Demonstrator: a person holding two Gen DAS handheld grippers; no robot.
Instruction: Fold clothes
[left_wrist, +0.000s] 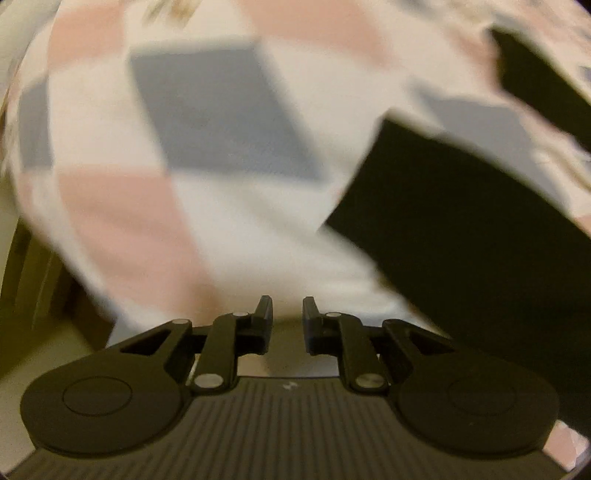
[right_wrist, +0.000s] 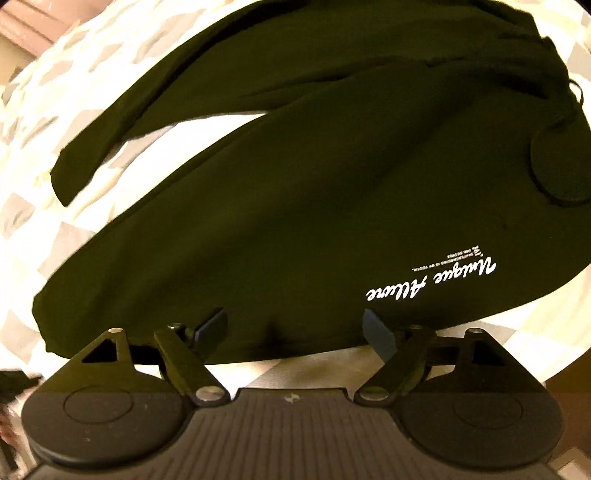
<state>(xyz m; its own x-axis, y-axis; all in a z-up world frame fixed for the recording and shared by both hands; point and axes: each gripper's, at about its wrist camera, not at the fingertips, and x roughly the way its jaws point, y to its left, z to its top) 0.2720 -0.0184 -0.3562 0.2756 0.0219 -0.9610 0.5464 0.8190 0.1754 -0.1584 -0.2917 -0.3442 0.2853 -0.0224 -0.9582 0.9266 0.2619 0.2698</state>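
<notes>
A black sweatshirt (right_wrist: 314, 206) with white script lettering (right_wrist: 432, 284) lies spread on a checkered bedspread (right_wrist: 74, 74). One sleeve (right_wrist: 110, 129) stretches out to the left. My right gripper (right_wrist: 295, 328) is open wide just above the garment's near edge, with nothing clamped between its fingers. The left wrist view is blurred. There my left gripper (left_wrist: 288, 317) hovers over the bedspread (left_wrist: 221, 129) with only a narrow gap between its fingers and nothing in it. Part of the black garment (left_wrist: 461, 240) lies to its right.
The bedspread has white, pink and grey squares and fills most of both views. A round black disc (right_wrist: 557, 162) rests on the garment at the far right. The bed's edge and a darker floor area (left_wrist: 37, 295) show at lower left.
</notes>
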